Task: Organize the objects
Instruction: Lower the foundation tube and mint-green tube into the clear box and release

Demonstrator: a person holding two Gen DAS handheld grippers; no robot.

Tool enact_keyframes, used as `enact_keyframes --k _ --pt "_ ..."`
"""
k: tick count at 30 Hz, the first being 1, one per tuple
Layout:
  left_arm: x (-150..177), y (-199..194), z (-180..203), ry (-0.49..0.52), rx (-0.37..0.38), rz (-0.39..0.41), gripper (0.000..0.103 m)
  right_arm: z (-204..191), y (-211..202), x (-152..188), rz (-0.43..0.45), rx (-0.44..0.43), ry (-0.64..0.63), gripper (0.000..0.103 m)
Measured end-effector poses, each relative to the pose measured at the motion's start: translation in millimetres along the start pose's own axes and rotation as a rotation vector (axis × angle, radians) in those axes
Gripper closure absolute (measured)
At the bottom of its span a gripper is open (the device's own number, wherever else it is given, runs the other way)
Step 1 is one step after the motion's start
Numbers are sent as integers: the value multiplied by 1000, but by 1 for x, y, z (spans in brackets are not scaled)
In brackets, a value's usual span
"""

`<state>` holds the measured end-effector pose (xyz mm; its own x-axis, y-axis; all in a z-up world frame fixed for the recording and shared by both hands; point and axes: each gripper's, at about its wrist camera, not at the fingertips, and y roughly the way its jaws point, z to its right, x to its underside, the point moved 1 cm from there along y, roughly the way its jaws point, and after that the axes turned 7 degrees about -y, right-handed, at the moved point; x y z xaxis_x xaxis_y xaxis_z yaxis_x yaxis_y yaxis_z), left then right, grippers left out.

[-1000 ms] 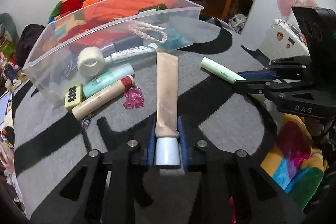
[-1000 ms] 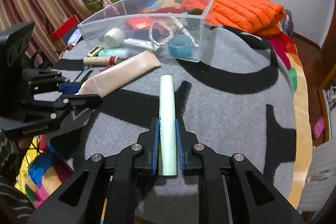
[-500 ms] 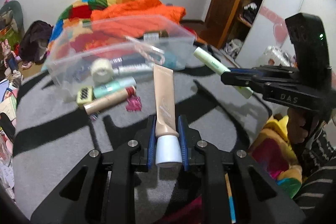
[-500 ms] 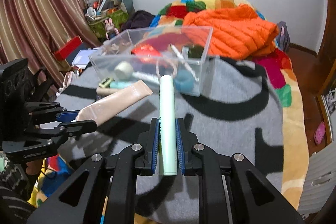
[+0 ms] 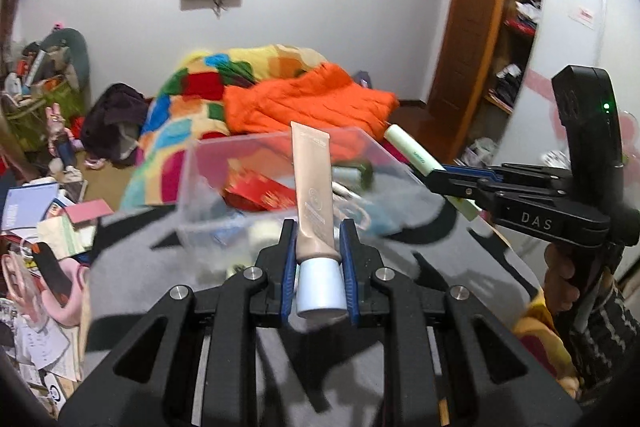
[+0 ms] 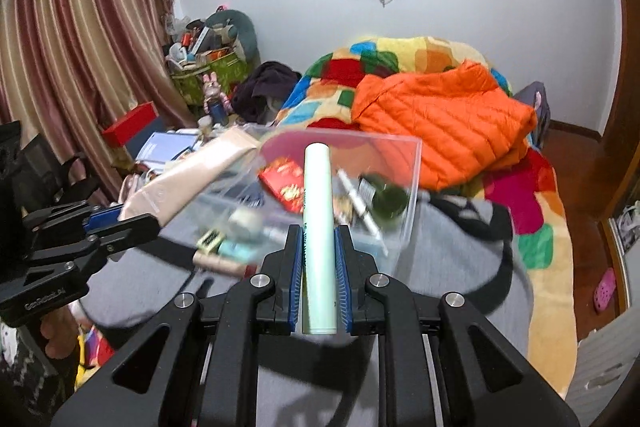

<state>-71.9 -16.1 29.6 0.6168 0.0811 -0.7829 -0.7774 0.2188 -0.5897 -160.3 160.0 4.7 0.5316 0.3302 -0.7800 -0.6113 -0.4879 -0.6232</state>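
The left gripper (image 5: pixel 318 267) is clamped on a beige cosmetic tube (image 5: pixel 312 187) just above its pale blue cap (image 5: pixel 320 289), the crimped end pointing up and forward, off the grey-and-black blanket (image 5: pixel 160 267). Ahead of it sits the clear plastic bin (image 5: pixel 192 187), already holding a red packet (image 5: pixel 260 193) and other small items too blurred to name.

To do this step well, I would carry the tube forward until its far end is past the near wall of the bin and over the open interior, tilt the tip down, and only then let go — dropped from this height it could bounce or strike the wall.

On the right, the right gripper (image 6: pixel 319 267) grips a mint-green tube (image 6: pixel 318 227) near its lower end, also lifted and aimed at the bin. A dark green bottle (image 6: pixel 386 199) lies inside near the bin's right wall (image 6: pixel 412 195).

The two grippers converge on the same opening — best to stagger them, one releasing first, so the tubes do not cross. Aim each for a bare patch of the floor rather than on top of the bottle or packet.
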Motion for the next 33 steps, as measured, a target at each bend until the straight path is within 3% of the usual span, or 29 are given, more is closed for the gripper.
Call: enact_keyframes --k 5,11,17,21,28,33 --pt "-14 16 -17 -21 -54 3 83 9 24 -20 -15 16 10 89" --pt "-20 49 -39 -70 -94 -71 83 19 68 -33 -100 -13 21 89" --pt "-18 80 -54 -121 -105 -159 82 24 109 -32 -182 -30 33 89" --pt "-20 85 -53 -125 -90 -165 83 21 125 -27 -221 -31 16 89" --pt "-20 86 -46 -112 -59 -176 82 13 125 -25 -233 -22 -15 88" --pt "-22 75 -44 -110 -38 -166 82 7 106 -30 -197 -31 -36 82"
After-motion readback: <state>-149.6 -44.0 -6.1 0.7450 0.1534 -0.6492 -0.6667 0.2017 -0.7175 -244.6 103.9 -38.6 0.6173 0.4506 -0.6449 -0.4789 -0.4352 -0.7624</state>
